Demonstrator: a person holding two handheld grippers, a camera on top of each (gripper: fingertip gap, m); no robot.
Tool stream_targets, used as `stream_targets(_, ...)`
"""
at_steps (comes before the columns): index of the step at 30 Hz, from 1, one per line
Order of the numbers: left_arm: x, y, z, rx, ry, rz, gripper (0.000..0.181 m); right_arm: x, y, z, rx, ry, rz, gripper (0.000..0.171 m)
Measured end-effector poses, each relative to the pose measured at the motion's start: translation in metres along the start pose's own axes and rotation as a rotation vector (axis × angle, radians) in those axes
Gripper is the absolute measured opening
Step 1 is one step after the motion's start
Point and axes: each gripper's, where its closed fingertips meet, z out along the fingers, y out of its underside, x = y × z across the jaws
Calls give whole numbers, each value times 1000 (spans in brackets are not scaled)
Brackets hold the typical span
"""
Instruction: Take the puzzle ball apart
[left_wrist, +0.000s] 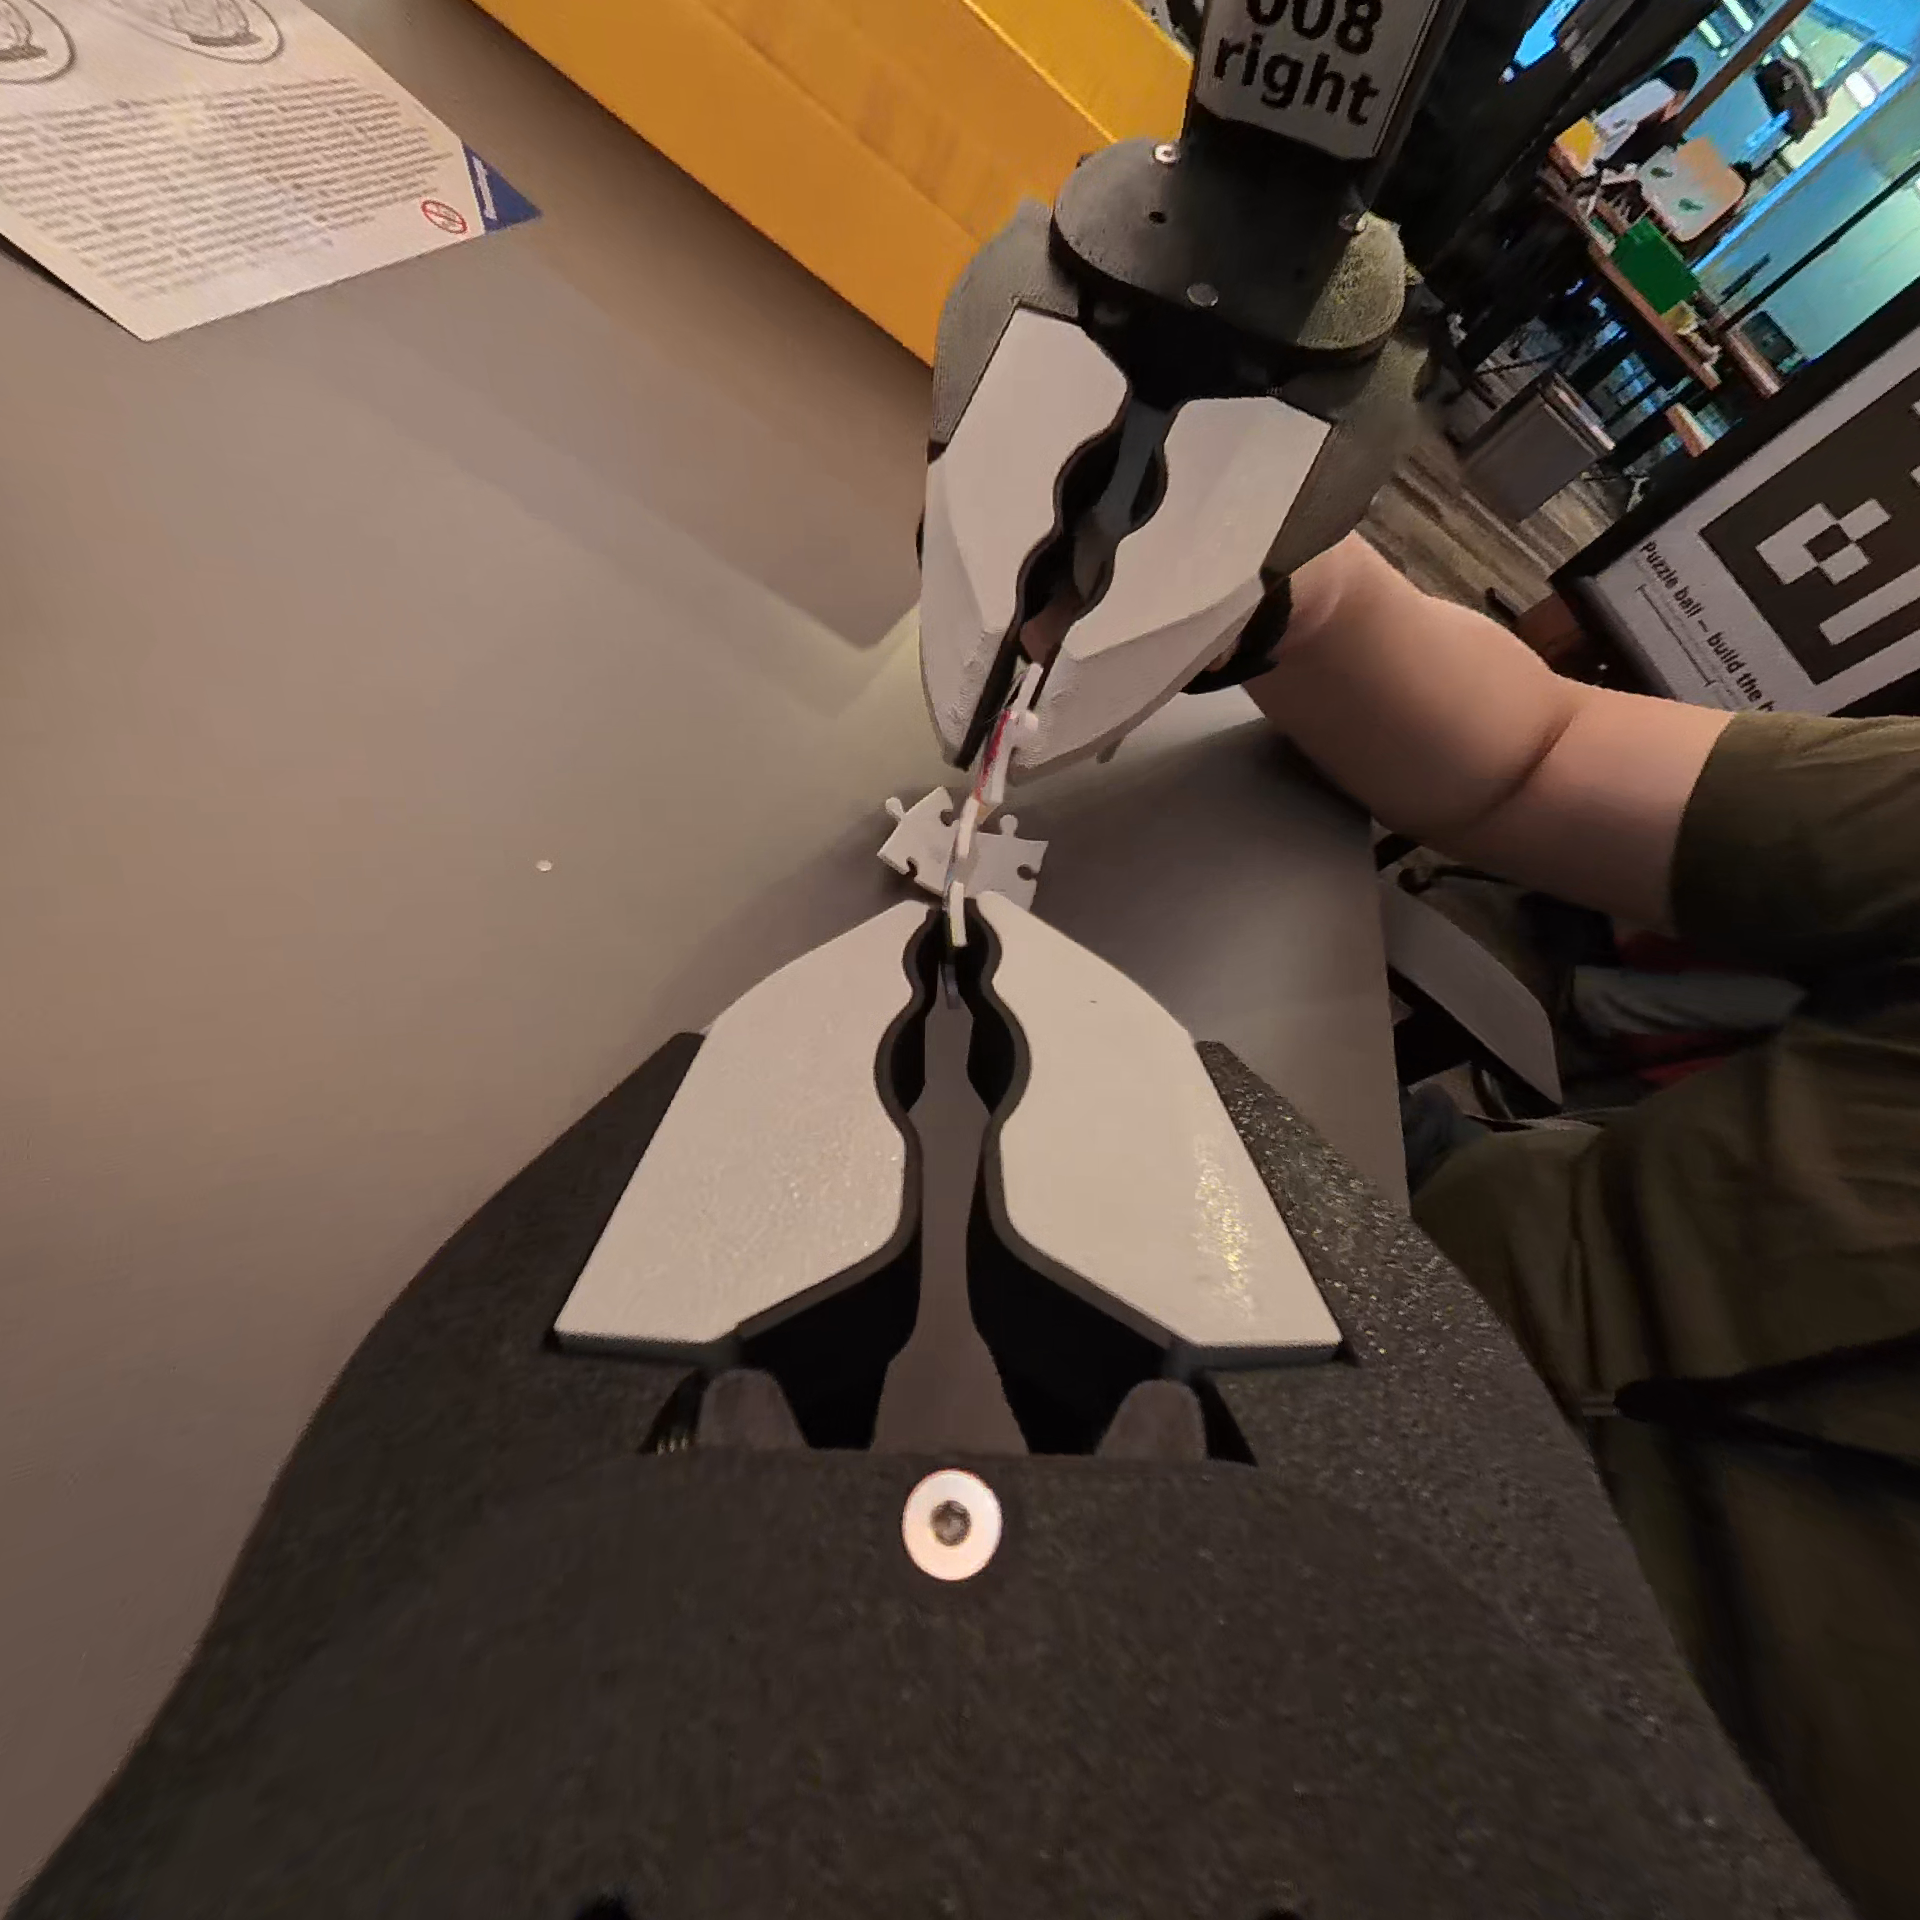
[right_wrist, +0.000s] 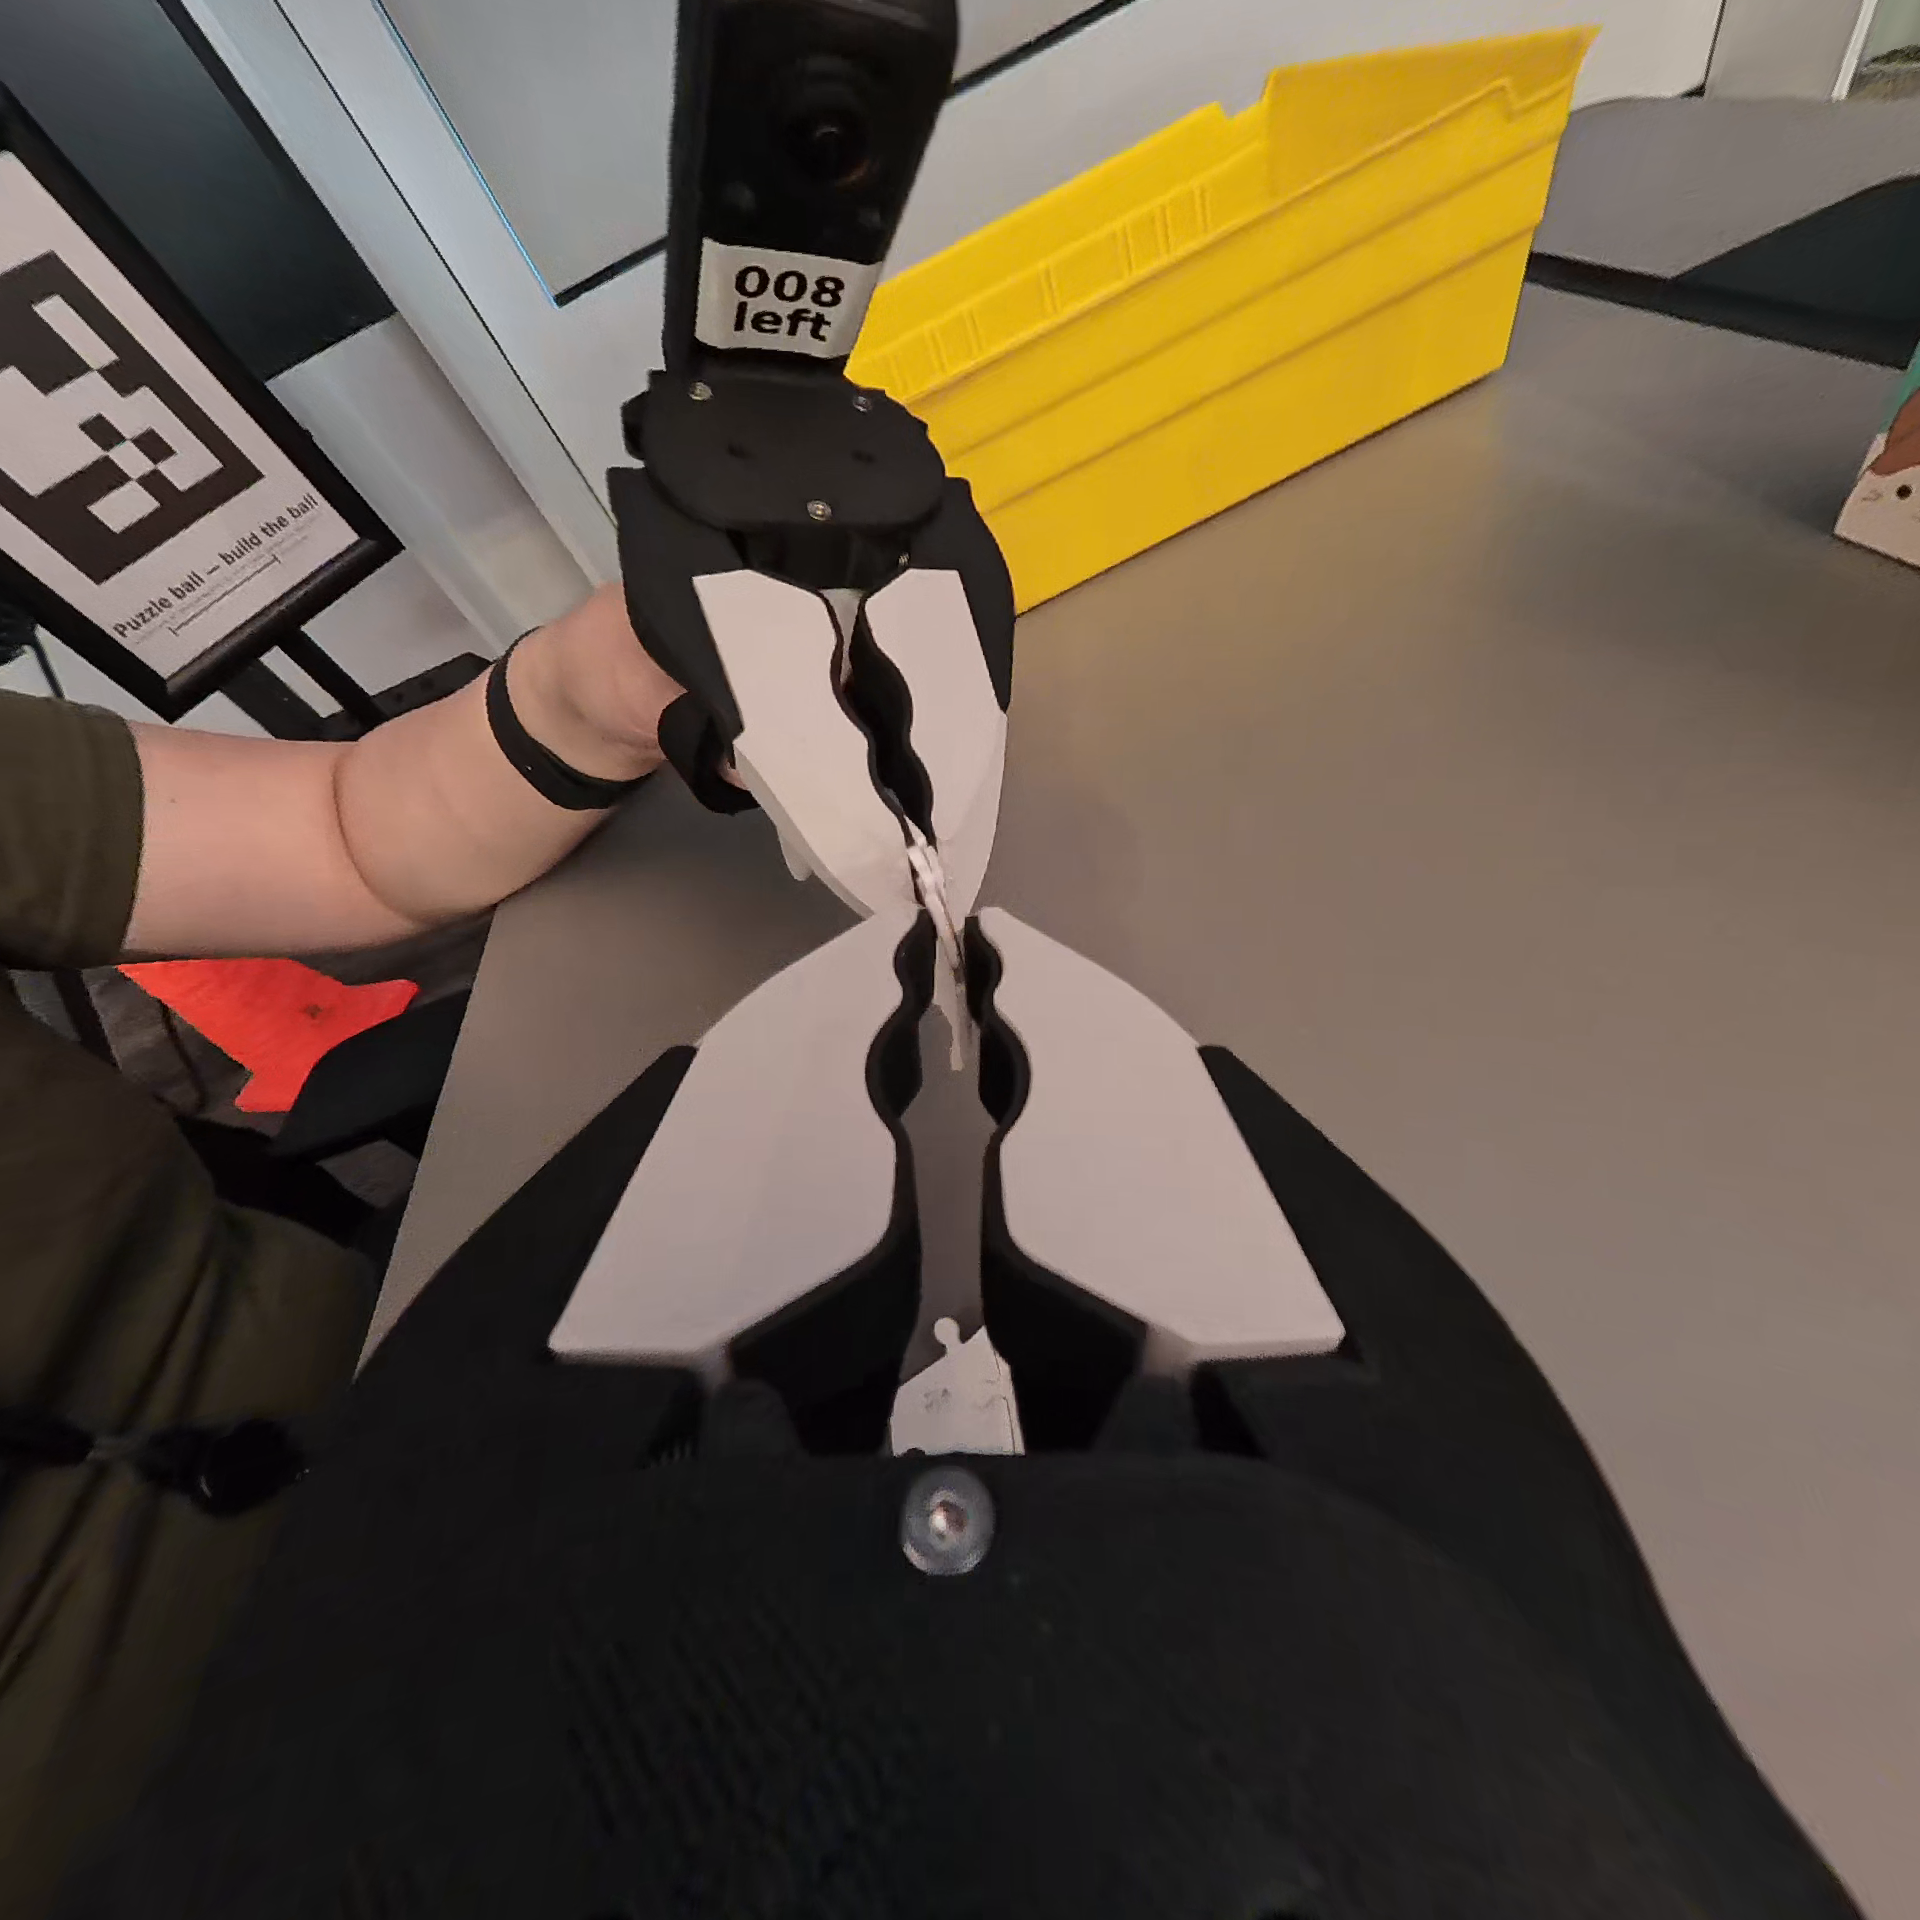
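Grey tabletop (left_wrist: 312, 727) fills the left wrist view, a printed sheet (left_wrist: 208, 156) at upper left. At centre, the left gripper (left_wrist: 954, 920) is clamped on the near end of a short strip of joined puzzle pieces (left_wrist: 971, 831); the right gripper (left_wrist: 1003, 717) pinches the far end. Loose pieces (left_wrist: 920, 831) lie beneath.

Right wrist view: a yellow bin (right_wrist: 1247, 364) sits upper right, the strip edge-on at centre between both closed claws. Separating the joint cleanly likely calls for a gentle opposing twist, not a straight pull.
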Motion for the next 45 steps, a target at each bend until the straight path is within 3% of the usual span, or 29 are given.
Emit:
stream_targets(13,-7,6,4,-65,-130,147,3,8,9,2,8,-79,299,5)
stream_targets(28,17,-5,-5,37,151,-61,2,-11,3,-9,19,-231,190,3)
stream_targets(38,72,-14,-13,78,560,-111,2,-62,-13,-27,74,-780,521,2)
stream_targets(41,84,-11,-15,54,663,-141,2,-75,-12,-29,66,-832,431,2)
stream_targets(45,92,-6,-14,10,736,-203,2,-83,-9,-31,51,-731,178,3)
